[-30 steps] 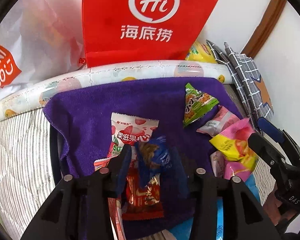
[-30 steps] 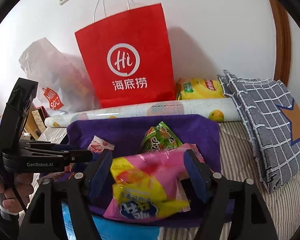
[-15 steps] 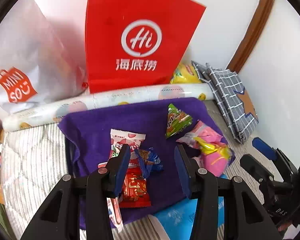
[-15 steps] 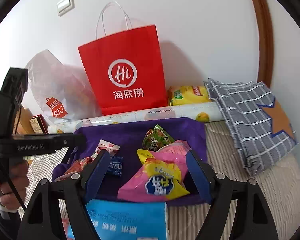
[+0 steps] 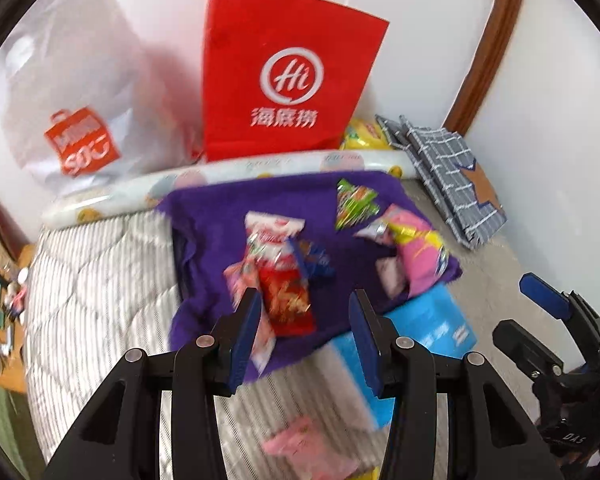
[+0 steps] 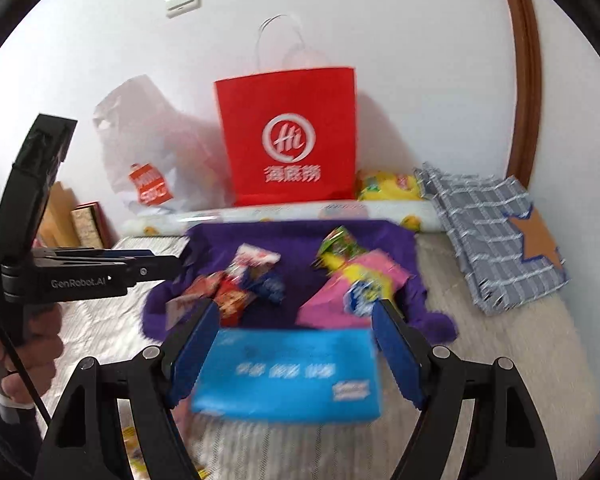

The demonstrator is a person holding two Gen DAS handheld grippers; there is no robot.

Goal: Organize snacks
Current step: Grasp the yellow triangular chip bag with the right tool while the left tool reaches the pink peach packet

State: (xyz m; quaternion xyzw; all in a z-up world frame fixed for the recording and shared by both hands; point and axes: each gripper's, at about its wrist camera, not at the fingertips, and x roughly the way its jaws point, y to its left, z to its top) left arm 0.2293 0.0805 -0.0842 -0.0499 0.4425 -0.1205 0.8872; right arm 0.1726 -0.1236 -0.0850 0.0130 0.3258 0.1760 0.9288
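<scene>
Both hand-held grippers pulled back, jaws apart, empty; snacks [image 5: 288,276] on purple towel [image 5: 216,216].

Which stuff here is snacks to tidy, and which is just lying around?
Snacks to tidy:
red packet
green packet
pink and yellow bag
purple towel under them

Just lying around:
red paper bag
checked cloth
white plastic bag

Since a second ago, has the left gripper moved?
Yes. The left gripper has pulled back, away from the red paper bag, jaws open and empty.
</scene>
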